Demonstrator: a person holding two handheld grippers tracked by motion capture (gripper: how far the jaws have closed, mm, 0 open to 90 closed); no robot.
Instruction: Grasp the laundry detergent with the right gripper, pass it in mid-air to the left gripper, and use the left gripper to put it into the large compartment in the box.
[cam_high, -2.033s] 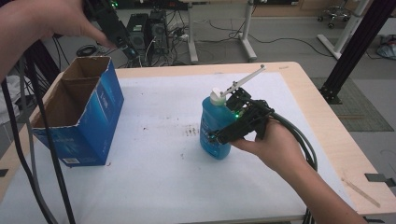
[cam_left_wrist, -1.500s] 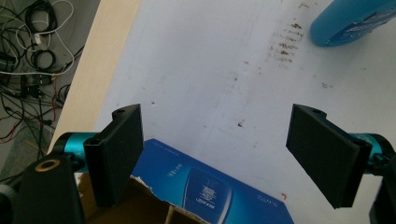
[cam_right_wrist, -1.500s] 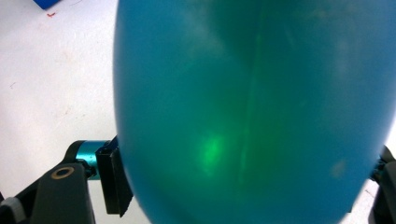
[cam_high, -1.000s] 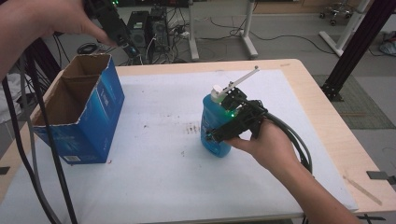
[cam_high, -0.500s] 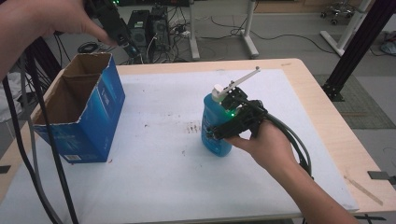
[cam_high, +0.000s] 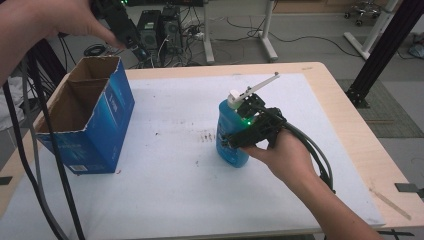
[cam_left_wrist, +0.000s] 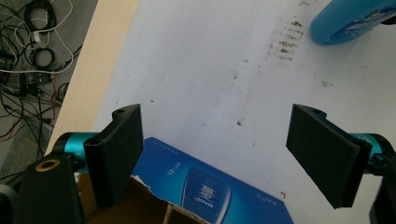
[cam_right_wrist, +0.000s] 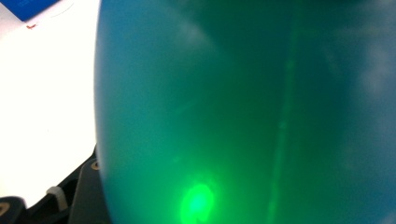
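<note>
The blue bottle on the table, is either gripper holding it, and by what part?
The right gripper appears clamped on the blue bottle around its body, below the white cap. The left gripper is open and holds nothing, above the blue box.

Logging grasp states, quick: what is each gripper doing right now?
Left gripper: open, holding nothing, above the blue box.
Right gripper: closed on the blue bottle.

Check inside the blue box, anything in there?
Box is open-topped with a cardboard divider; the brown inner walls that show are bare. Its floor is hidden by the walls, so contents can't be ruled out.
</note>
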